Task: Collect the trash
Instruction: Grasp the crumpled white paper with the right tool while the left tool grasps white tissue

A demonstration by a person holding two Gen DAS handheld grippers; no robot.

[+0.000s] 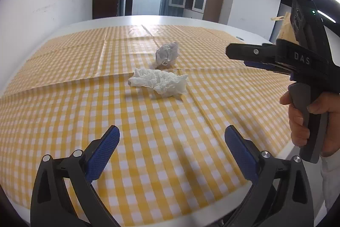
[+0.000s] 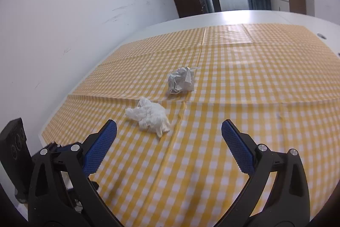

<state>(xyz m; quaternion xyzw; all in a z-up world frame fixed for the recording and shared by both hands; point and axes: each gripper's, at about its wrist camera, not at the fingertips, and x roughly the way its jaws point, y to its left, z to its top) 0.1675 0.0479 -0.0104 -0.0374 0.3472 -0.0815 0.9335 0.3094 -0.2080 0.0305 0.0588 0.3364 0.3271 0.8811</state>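
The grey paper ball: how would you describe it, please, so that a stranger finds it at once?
Look at the table covered with a yellow checked cloth. Near its middle lie two pieces of trash, close together but apart. The grey paper ball is the farther one, tightly crumpled and standing taller, while the white tissue nearer the tools is flatter and soft.

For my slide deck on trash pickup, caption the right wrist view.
Open right claw faces white tissue and crumpled paper on yellow checked tablecloth.
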